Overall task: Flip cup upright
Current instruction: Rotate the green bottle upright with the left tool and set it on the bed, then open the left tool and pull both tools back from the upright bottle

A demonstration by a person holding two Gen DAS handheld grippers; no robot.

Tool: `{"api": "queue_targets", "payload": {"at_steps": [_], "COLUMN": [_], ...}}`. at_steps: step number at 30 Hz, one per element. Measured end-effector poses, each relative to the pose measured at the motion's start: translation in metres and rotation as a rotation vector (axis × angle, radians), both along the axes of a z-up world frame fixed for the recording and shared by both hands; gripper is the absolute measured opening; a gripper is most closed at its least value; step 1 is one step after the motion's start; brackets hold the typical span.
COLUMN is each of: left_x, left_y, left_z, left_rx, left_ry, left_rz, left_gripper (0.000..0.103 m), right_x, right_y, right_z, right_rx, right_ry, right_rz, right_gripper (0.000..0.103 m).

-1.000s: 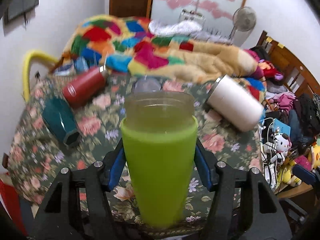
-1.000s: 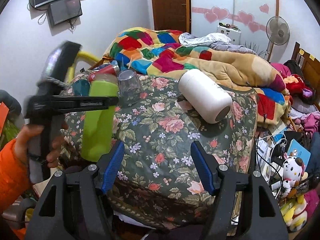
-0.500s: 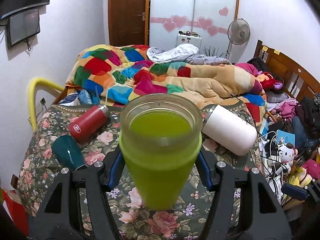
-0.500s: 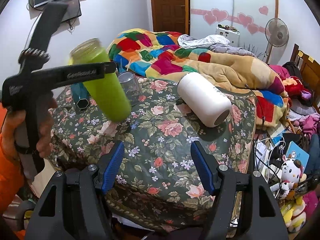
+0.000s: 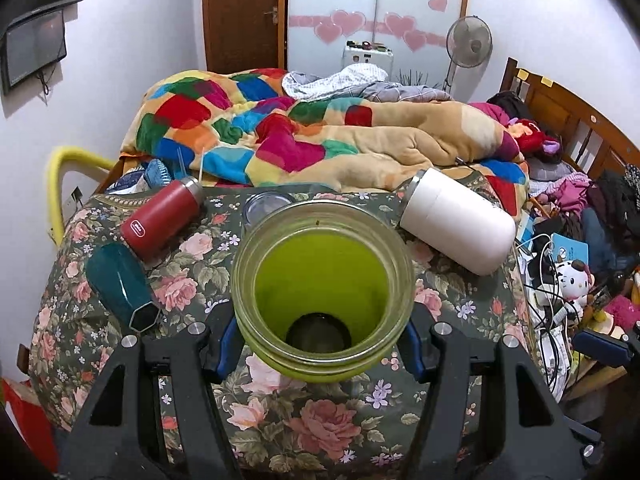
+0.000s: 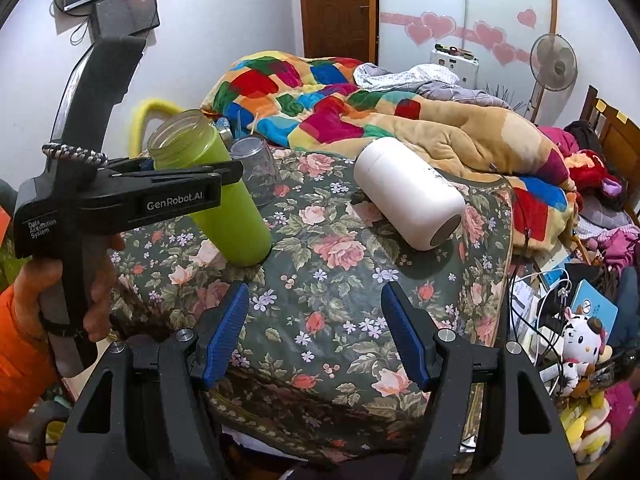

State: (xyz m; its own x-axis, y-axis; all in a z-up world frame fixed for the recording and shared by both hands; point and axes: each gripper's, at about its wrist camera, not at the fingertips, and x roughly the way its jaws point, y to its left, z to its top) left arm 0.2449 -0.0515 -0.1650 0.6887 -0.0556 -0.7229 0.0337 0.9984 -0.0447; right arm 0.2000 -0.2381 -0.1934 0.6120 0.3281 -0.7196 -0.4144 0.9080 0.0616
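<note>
My left gripper [image 5: 320, 344] is shut on a lime-green cup [image 5: 323, 292] with a clear threaded rim. In the left wrist view I look down into its open mouth. In the right wrist view the green cup [image 6: 224, 204] is tilted, mouth up and to the left, with its base at or just above the floral tablecloth [image 6: 344, 280]; the left gripper [image 6: 192, 184] clamps its upper body. My right gripper [image 6: 316, 336] is open and empty, low at the table's near edge.
A white cup [image 6: 408, 194] lies on its side at the right. A red flask [image 5: 162, 220] and a dark teal cup [image 5: 120, 284] lie on their sides at the left. A clear glass [image 6: 256, 170] stands upside down behind the green cup. A quilt-covered bed lies beyond.
The left gripper has turned the green cup from mouth-away to mouth-up, lifted it, then lowered it toward the cloth. The right gripper has stayed still.
</note>
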Motion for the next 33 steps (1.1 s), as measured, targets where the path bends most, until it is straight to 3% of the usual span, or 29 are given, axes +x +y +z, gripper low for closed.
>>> {"api": "queue_targets", "payload": {"at_steps": [7, 13, 21, 26, 30, 33], "left_x": [0.003, -0.031, -0.122, -0.178, -0.210, -0.229], "left_y": [-0.007, 0.002, 0.029, 0.038, 0.042, 0.043], "left_z": [0.005, 0.037, 0.110, 0.147, 0.169, 0.179], "left_rx": [0.052, 0.030, -0.008, 0.013, -0.005, -0.007], "left_ry": [0.023, -0.052, -0.293, -0.452, -0.560, -0.632], "left_rz": [-0.035, -0.055, -0.037, -0.017, -0.012, 0.005], "left_gripper": [0.064, 0.067, 0.073, 0.074, 0.086, 0.088], "right_x": [-0.004, -0.017, -0.055, -0.091, -0.114, -0.129], "right_y": [0.001, 0.000, -0.001, 0.000, 0.002, 0.003], "right_z": [0.007, 0.028, 0.088, 0.125, 0.145, 0.155], "right_rx": [0.013, 0.025, 0.101, 0.166, 0.226, 0.263], "right_ry": [-0.012, -0.071, -0.251, -0.397, -0.491, -0.545], "right_rz": [-0.005, -0.016, -0.028, -0.038, -0.041, -0.037], "right_gripper": [0.065, 0.065, 0.065, 0.065, 0.065, 0.066]}}
